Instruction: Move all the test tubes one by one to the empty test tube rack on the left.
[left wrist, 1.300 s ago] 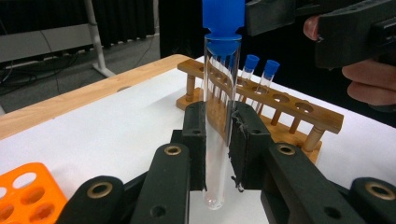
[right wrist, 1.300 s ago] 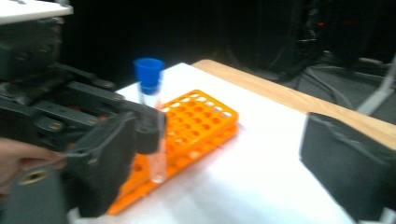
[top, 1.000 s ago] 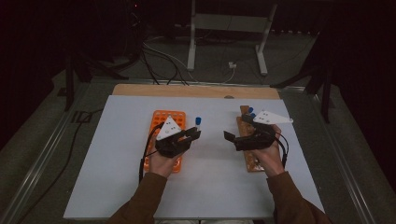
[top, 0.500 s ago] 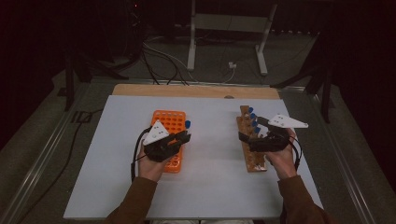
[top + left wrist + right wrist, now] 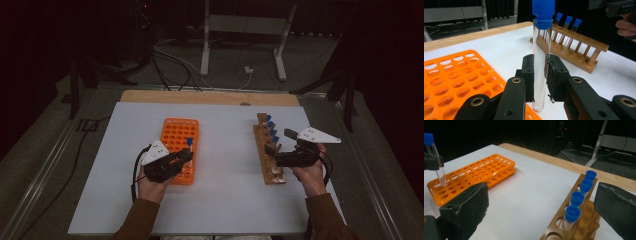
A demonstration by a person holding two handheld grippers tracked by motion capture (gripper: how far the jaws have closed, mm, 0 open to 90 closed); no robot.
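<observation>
Your right gripper (image 5: 544,207) hangs with its jaws wide apart beside the wooden rack (image 5: 584,220) of four blue-capped tubes (image 5: 580,195), the orange rack (image 5: 474,177) lying well apart.

The white desk (image 5: 225,210) runs wide here, with a bare wooden strip (image 5: 210,97) showing along its far edge. Beyond it, on the dark floor (image 5: 125,80), a tangle of cables (image 5: 170,60) trails about, and a white plug (image 5: 247,70) lies among them. A pale metal stand (image 5: 242,22) plants its two legs back there. A metal rail (image 5: 45,165) slants down along the desk's left side.
</observation>
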